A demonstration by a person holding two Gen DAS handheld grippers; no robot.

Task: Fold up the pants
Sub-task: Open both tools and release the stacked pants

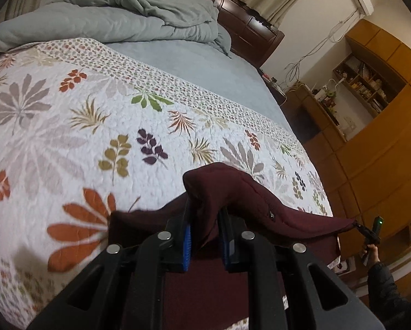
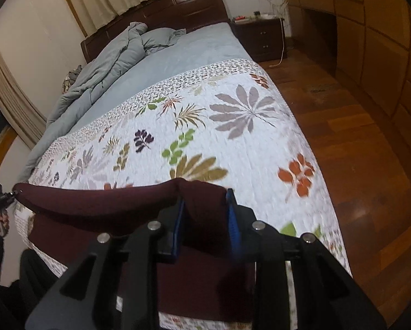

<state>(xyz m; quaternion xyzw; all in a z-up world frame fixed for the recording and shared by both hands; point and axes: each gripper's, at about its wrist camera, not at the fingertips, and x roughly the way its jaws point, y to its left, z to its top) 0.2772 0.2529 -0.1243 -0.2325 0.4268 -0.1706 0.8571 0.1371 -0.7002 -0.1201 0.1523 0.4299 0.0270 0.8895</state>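
Dark maroon pants (image 1: 232, 198) hang stretched between my two grippers above the near end of the bed. My left gripper (image 1: 205, 233) is shut on one corner of the cloth, which bunches up between the blue pads. My right gripper (image 2: 205, 220) is shut on the other corner of the pants (image 2: 109, 203). The top edge sags between the grippers and the rest drapes down out of sight. The right gripper shows far right in the left wrist view (image 1: 370, 231); the left gripper shows far left in the right wrist view (image 2: 2, 200).
A white quilt with a leaf print (image 1: 95, 137) covers the near half of the bed. A rumpled grey-green duvet (image 1: 123, 13) lies by the dark headboard (image 2: 178, 2). Wooden floor (image 2: 356, 151), a nightstand (image 2: 263, 35) and wooden cabinets (image 2: 384, 55) are at the right.
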